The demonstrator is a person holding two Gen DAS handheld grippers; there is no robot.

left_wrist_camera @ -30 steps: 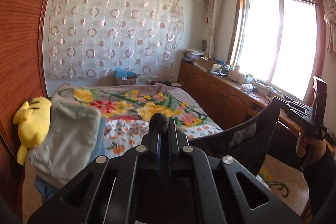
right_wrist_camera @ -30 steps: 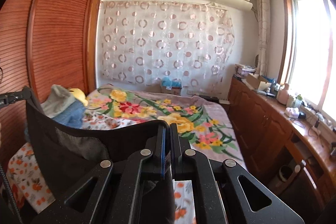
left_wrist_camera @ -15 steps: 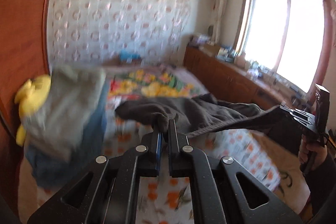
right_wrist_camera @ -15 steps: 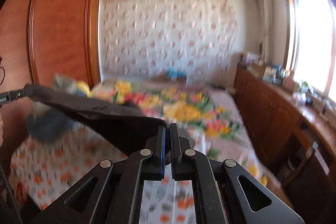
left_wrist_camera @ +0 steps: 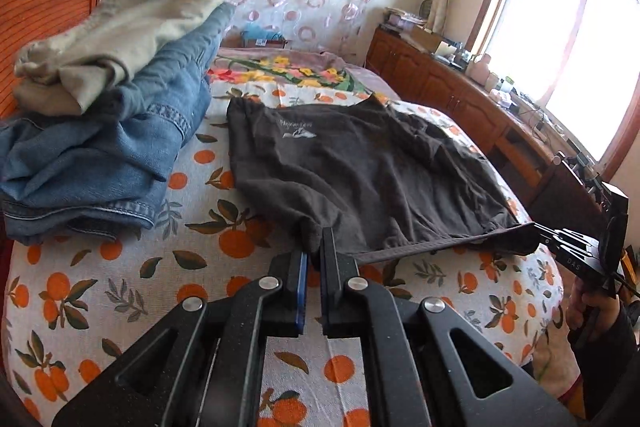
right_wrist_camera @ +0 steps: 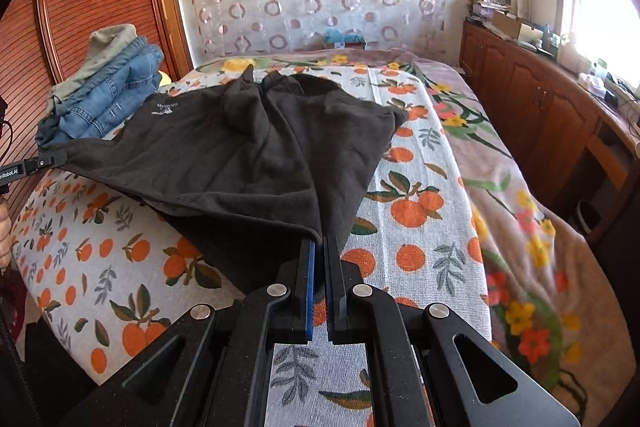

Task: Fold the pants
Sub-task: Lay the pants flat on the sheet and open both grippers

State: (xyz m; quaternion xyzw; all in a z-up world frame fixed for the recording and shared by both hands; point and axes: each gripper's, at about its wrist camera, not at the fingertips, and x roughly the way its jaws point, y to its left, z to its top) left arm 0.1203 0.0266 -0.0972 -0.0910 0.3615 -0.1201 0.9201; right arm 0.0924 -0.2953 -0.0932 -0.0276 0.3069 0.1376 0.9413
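Pants [left_wrist_camera: 352, 171]: dark, spread on the bed [left_wrist_camera: 120, 291], legs toward 12 o'clock (small pale logo near one leg end); the waistband is stretched taut between both claws, just above the sheet.
Left gripper [left_wrist_camera: 314, 247]: fingers pinched together on one waistband corner.
Right gripper [right_wrist_camera: 323, 241]: fingers pinched on the other corner; in the left view it sits at 3 o'clock.
Jeans [left_wrist_camera: 100, 147]: heaped at 10 o'clock, a beige garment [left_wrist_camera: 120, 27] on top.
Cabinets [right_wrist_camera: 540, 107]: at 2 o'clock under the window.
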